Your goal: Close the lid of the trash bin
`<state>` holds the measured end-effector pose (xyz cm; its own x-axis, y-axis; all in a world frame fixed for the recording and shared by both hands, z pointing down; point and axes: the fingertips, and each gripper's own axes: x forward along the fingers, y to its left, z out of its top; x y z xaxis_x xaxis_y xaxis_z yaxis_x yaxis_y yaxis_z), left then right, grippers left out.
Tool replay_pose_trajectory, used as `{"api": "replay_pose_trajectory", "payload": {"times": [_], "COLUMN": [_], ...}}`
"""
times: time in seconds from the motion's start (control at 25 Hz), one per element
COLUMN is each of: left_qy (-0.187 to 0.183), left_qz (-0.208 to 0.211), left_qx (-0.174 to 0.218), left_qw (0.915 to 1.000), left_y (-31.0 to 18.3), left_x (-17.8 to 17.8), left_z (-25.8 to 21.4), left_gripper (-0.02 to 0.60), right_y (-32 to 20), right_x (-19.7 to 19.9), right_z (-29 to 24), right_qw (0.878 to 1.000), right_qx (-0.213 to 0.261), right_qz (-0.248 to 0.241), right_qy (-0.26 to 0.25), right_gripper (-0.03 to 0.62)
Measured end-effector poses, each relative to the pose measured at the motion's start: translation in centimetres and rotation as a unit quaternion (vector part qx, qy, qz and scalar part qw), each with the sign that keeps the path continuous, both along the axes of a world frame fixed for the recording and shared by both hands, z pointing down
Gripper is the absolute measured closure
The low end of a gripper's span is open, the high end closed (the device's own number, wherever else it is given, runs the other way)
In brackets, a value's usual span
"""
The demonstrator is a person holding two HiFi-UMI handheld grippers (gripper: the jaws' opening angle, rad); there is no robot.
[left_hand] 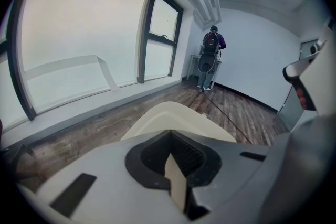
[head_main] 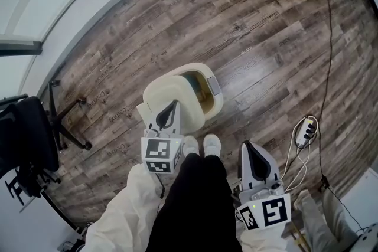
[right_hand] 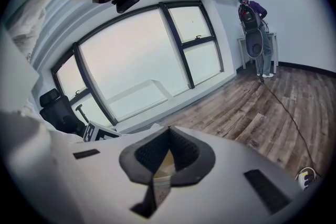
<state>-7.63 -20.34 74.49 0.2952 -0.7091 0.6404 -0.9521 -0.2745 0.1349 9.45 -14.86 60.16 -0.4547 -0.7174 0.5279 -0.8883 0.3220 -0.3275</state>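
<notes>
The left tool [head_main: 170,105] has its jaws closed together with nothing gripped between them, as the left gripper view [left_hand: 169,134] shows. Its tip sits over the cream lid [head_main: 167,92] of the trash bin [head_main: 219,105], and the lid's rounded surface [left_hand: 173,114] fills the space just beyond the jaws (whether the tip actually touches it, I cannot tell). The lid stands raised, on the side of the bin nearest the person, and the bin's mouth is open beside it.

The right tool [head_main: 248,144] is also shut and empty [right_hand: 168,131]. It is held lower and to the right, well apart from the bin, beside the person's dark trouser leg.

The bin stands on a wood-plank floor [head_main: 248,26], just ahead of the person's white shoes [head_main: 201,144]. To the right a white power strip [head_main: 306,131] lies on the boards, with a dark cable [head_main: 328,56] running away from it. A black chair [head_main: 23,133] is at the left edge. In both gripper views a large window [left_hand: 79,44] lines the wall, and another person [left_hand: 210,55] stands at the far end of the room.
</notes>
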Motion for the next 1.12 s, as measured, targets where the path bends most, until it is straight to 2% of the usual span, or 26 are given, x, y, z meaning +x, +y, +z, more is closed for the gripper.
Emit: {"api": "replay_pose_trajectory", "payload": {"times": [0.52, 1.12], "left_qy": [-0.002, -0.014], "left_qz": [0.024, 0.049], "left_qx": [-0.016, -0.046], "left_qw": [0.9996, 0.9976], "left_y": [-1.0, -1.3], "left_x": [1.9, 3.2], "left_z": [3.3, 6.9], "left_gripper": [0.575, 0.575], "right_y": [-0.2, 0.1], "right_x": [-0.7, 1.6], "right_z": [1.2, 2.9], "right_qw": [1.0, 0.999], "right_qx": [-0.014, -0.031], "right_qz": [-0.004, 0.023], "right_qy": [-0.001, 0.003], "right_gripper": [0.571, 0.571]}}
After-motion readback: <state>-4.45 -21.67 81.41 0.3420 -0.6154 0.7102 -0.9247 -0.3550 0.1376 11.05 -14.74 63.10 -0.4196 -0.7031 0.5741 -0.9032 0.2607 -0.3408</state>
